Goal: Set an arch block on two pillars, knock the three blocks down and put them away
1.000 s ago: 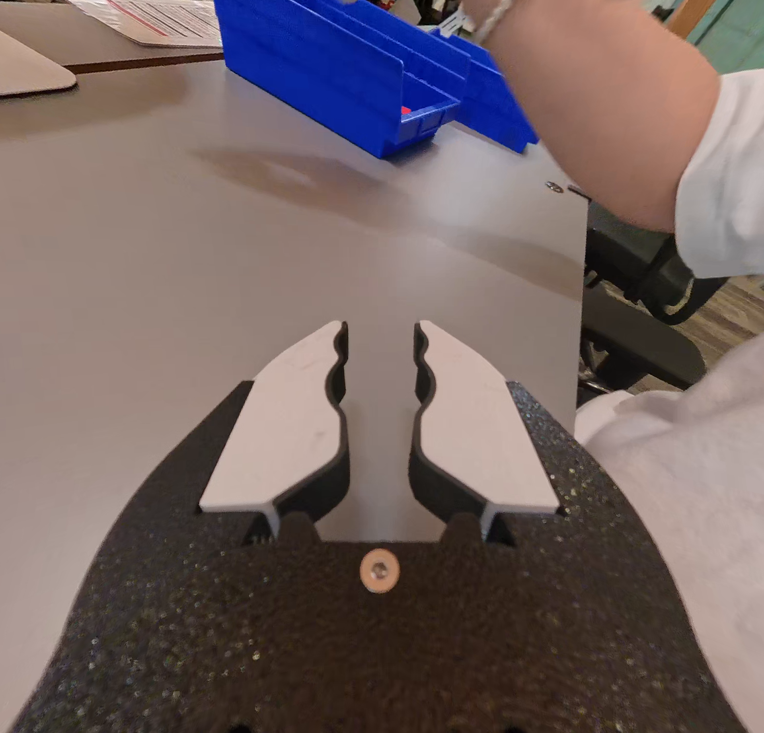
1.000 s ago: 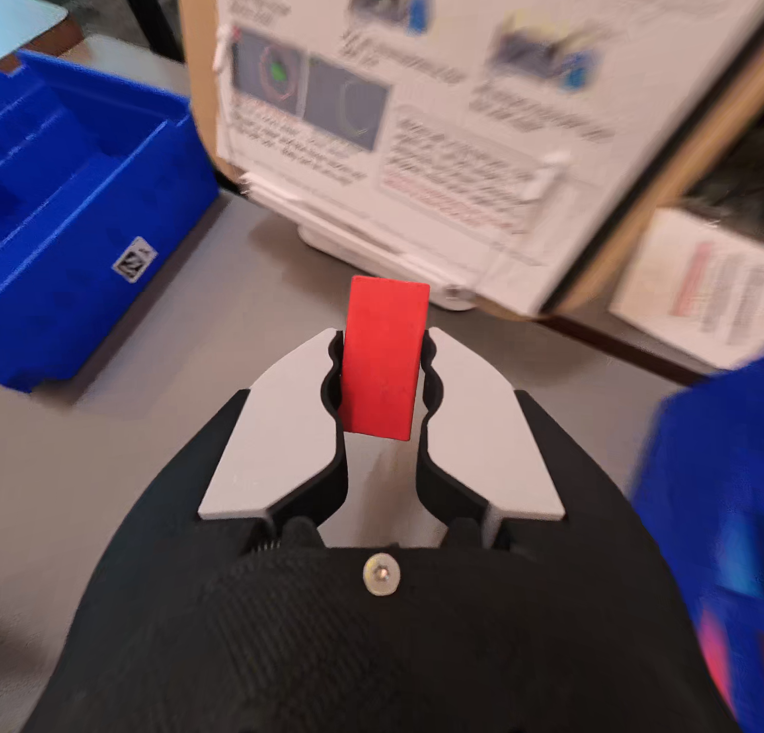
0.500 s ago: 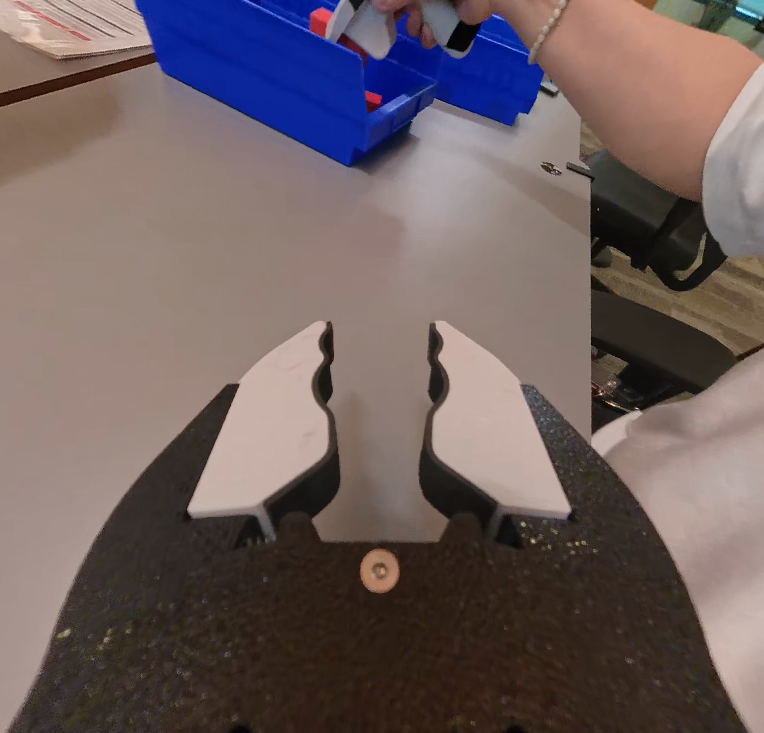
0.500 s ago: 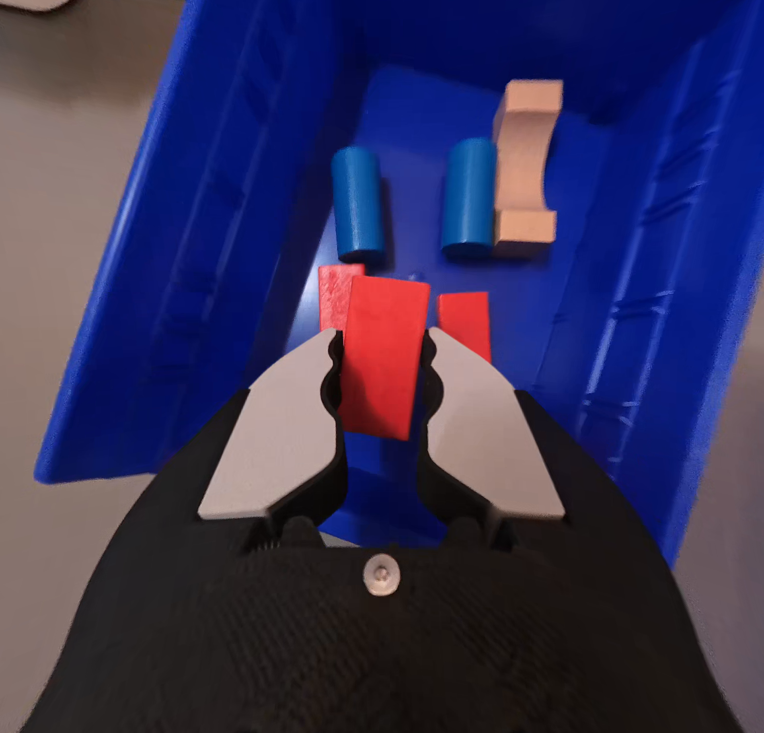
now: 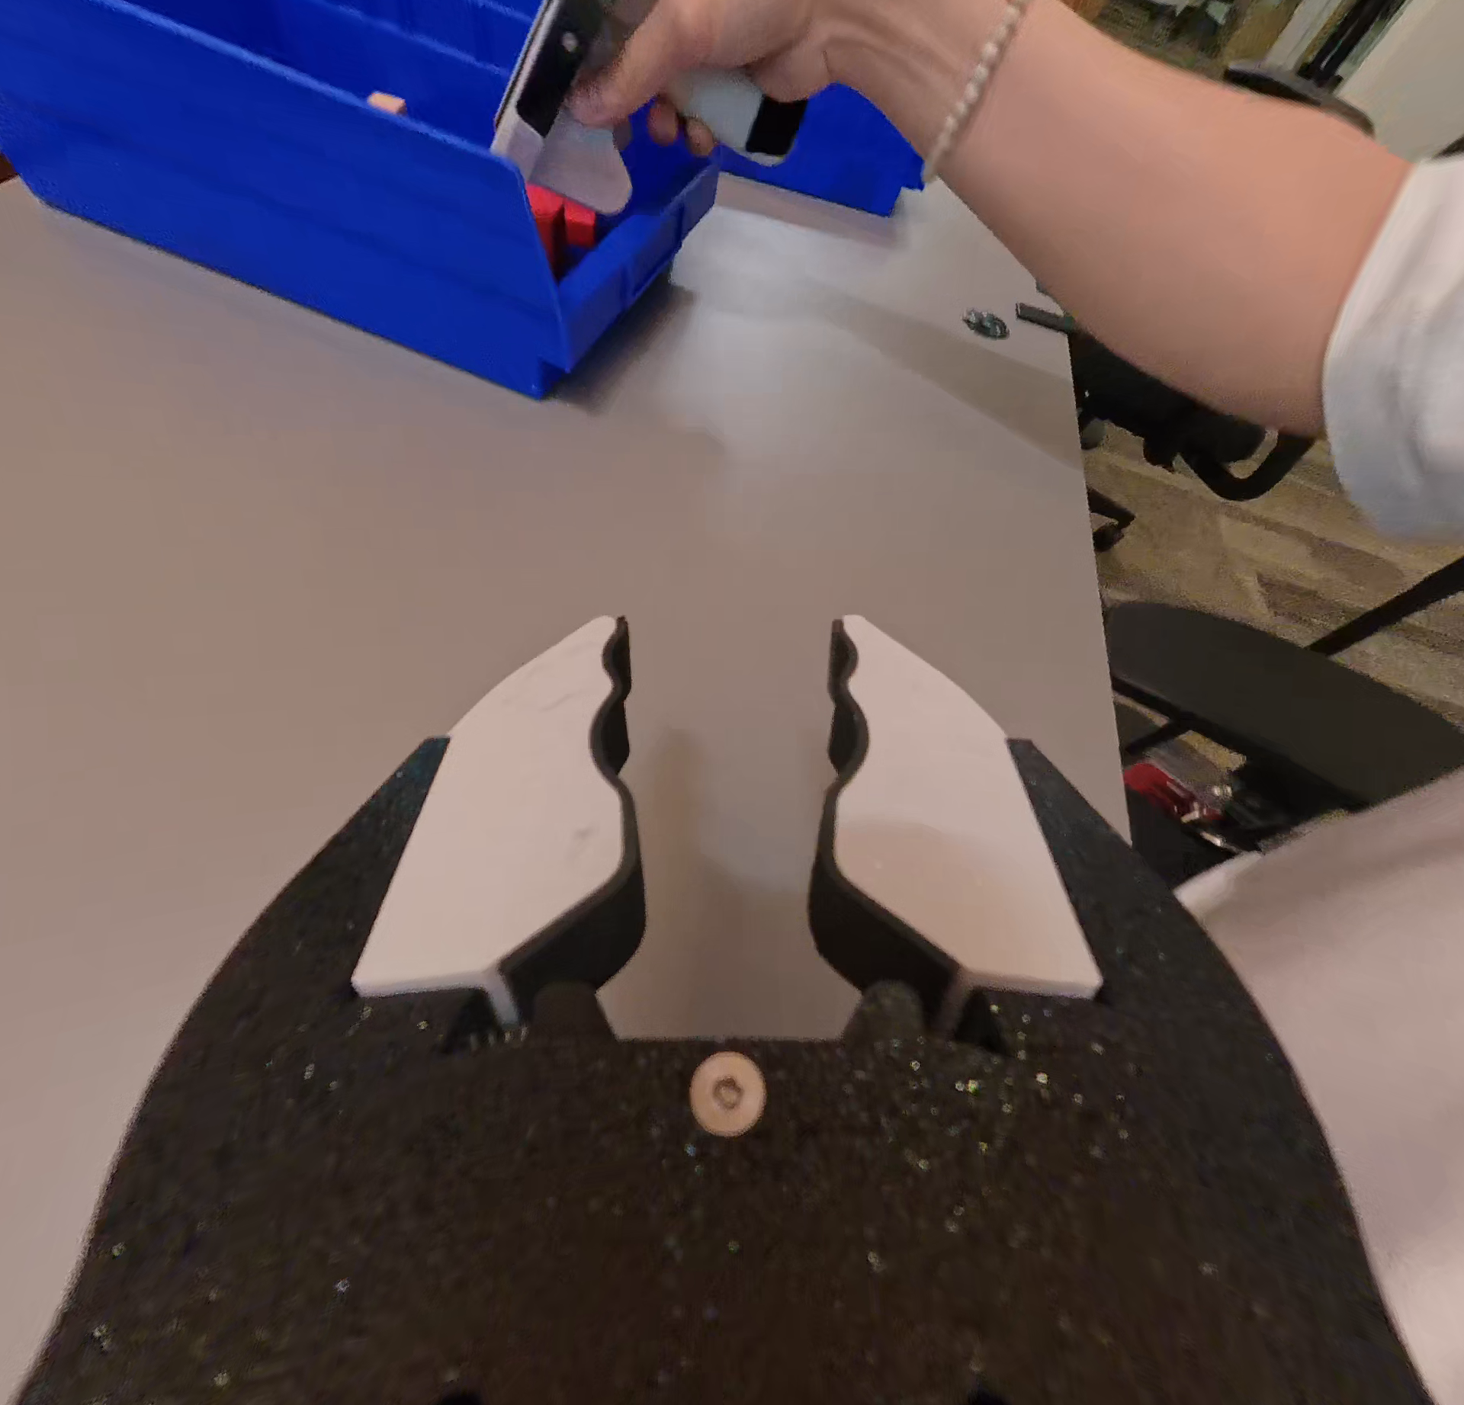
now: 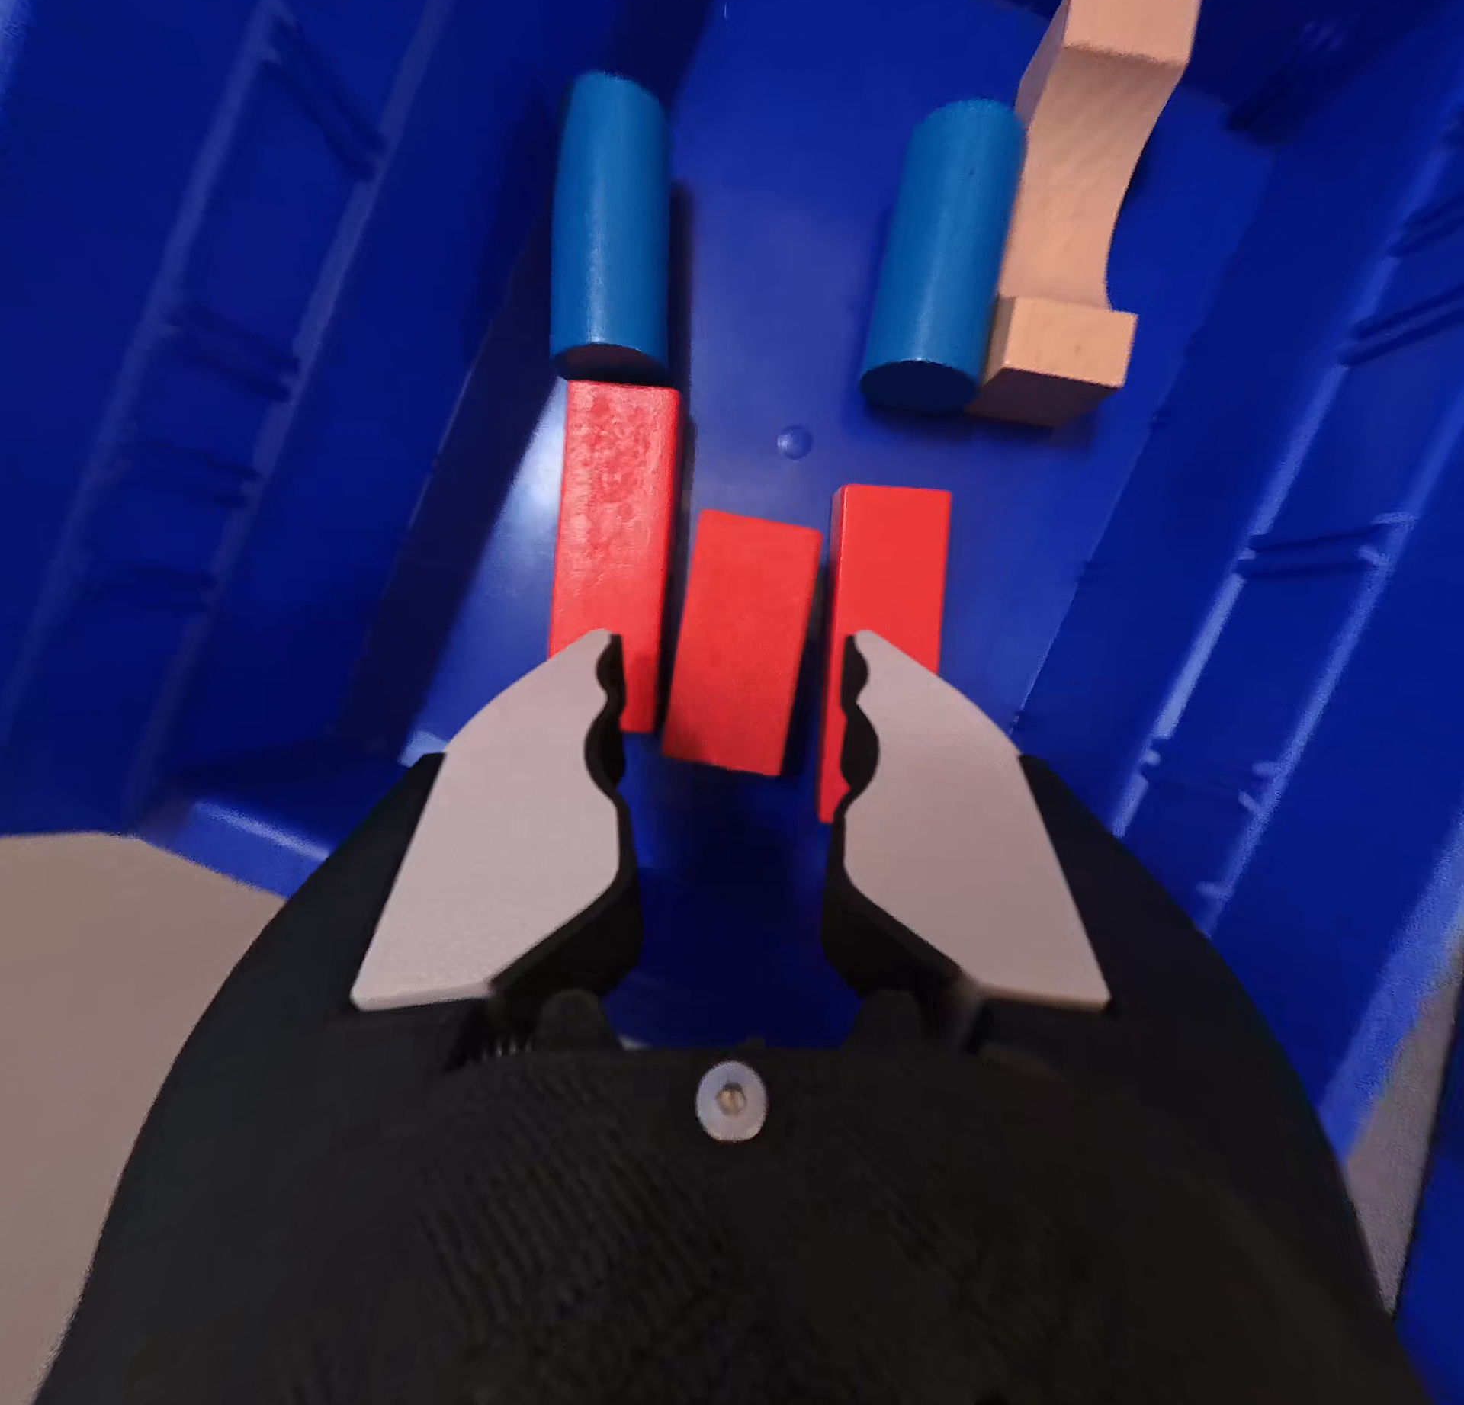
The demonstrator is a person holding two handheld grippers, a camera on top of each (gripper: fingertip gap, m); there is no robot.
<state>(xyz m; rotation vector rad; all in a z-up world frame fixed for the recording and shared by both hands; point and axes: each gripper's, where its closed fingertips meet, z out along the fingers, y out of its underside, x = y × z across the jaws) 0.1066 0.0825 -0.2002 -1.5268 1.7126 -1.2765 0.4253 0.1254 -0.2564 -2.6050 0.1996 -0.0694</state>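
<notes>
Left wrist view: the left claw (image 5: 729, 630) hovers low over the grey tabletop (image 5: 317, 575), fingers spread apart with nothing between them; the gap is a little wider than half a second ago. Ahead, a blue bin (image 5: 317, 203) lies with its long axis running away to the upper left, its open near end showing red blocks (image 5: 566, 222). A person's hand (image 5: 760, 28), wrist bent down and wearing a bead bracelet (image 5: 978, 68), tips the right claw (image 5: 582, 167) steeply down into that end of the bin. The hand sits nearer and lower than in the earlier frame. A second blue bin (image 5: 840, 155) stands just behind.

Right wrist view: the right claw (image 6: 733, 638) is released, looking down into the blue bin (image 6: 238, 337). A red block (image 6: 741, 638) lies on the bin floor between the fingertips, free of both fingers, its long axis pointing away along the bin. Half a second ago it was clenched in the claw. Two more red blocks flank it, left (image 6: 618, 519) and right (image 6: 891, 575), all roughly parallel. Beyond lie two blue cylinders (image 6: 610, 218) (image 6: 943, 258), also lengthwise, the right one touching a tan arch block (image 6: 1085, 195).
</notes>
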